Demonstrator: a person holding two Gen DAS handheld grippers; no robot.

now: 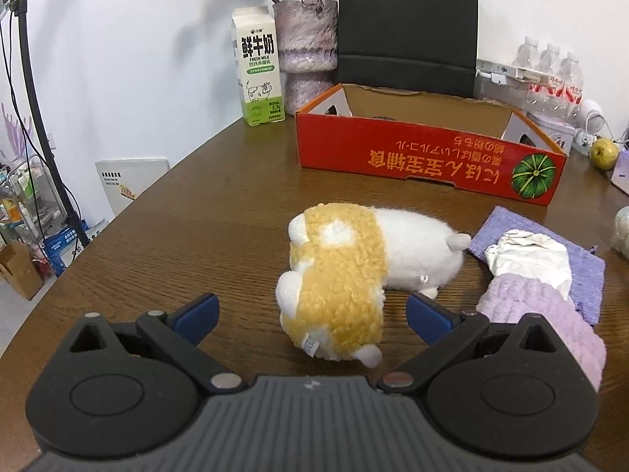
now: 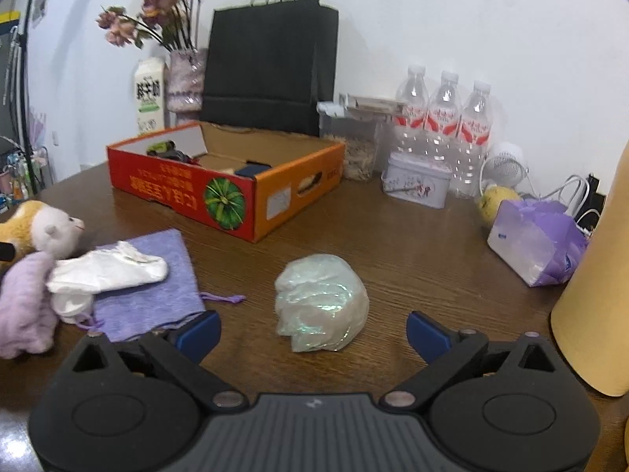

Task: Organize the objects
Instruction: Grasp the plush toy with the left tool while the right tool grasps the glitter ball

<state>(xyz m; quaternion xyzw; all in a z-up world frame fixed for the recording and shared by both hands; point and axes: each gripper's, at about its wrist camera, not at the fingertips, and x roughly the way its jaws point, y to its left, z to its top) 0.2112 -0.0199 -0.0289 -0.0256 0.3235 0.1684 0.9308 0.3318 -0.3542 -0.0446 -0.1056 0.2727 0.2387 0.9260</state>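
Note:
A yellow and white plush toy (image 1: 346, 275) lies on the brown table (image 1: 196, 216); my left gripper (image 1: 312, 316) is open, its blue pads either side of the toy's near end. The toy's head also shows in the right wrist view (image 2: 47, 230). My right gripper (image 2: 312, 332) is open around a crumpled iridescent plastic ball (image 2: 320, 301). A purple pouch (image 2: 153, 287), a white sock (image 2: 114, 269) and a lilac fluffy cloth (image 2: 23, 310) lie at the left. The red cardboard box (image 2: 188, 188) stands open behind, with some items inside.
A milk carton (image 1: 257, 67), a vase with dried flowers (image 1: 308, 51) and a black paper bag (image 1: 409, 27) stand at the back. Water bottles (image 2: 444, 118), a tin (image 2: 416, 183), a purple tissue pack (image 2: 538, 240) and a tan cylinder (image 2: 597, 295) stand at the right.

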